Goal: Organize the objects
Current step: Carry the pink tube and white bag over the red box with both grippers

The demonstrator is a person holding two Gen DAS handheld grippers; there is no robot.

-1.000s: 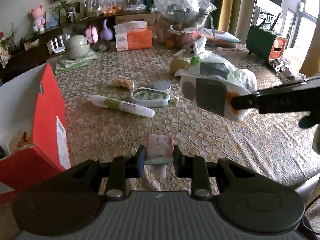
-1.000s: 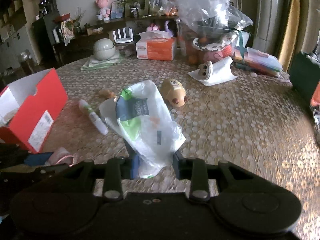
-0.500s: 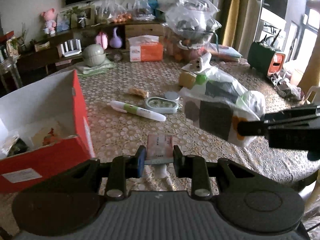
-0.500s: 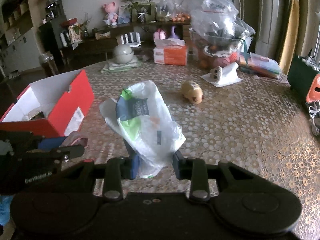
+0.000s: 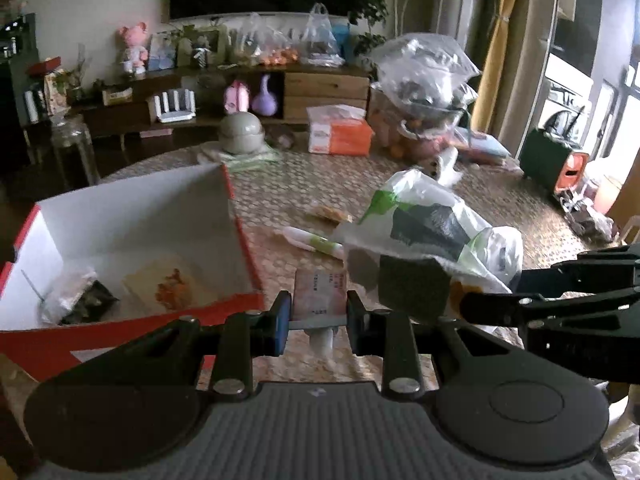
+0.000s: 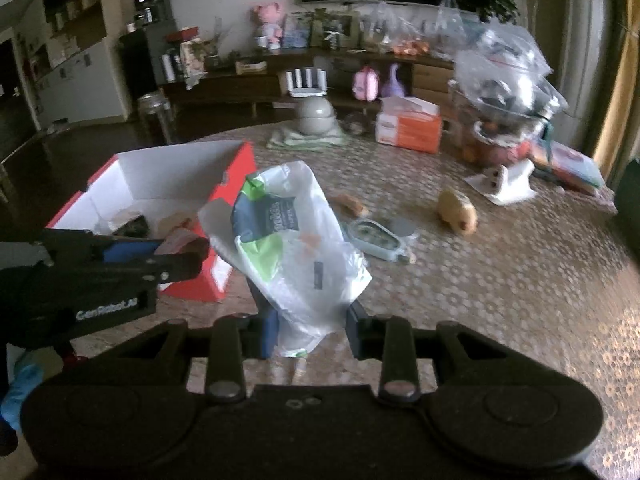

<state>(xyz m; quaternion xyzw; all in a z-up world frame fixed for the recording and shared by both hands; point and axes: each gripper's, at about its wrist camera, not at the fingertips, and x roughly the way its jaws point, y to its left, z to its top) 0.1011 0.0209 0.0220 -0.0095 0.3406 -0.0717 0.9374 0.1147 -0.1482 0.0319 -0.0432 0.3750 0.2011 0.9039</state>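
Observation:
My left gripper is shut on a small pink tube with a white cap, held just right of the open red box. In the right wrist view that left gripper hangs at the box's near right corner. My right gripper is shut on a crinkled white plastic bag with green and dark print, lifted above the table. The bag also shows in the left wrist view, right of the tube. The box holds a few flat packets.
On the patterned tablecloth lie a white and green pen, a pale blue case, a small snack, a yellow toy, an orange tissue box, a grey dome and a heap of clear bags.
Both grippers rose and swung left toward the red box, each keeping its load. The box's open inside has come into view, and the tube now hangs by its right wall.

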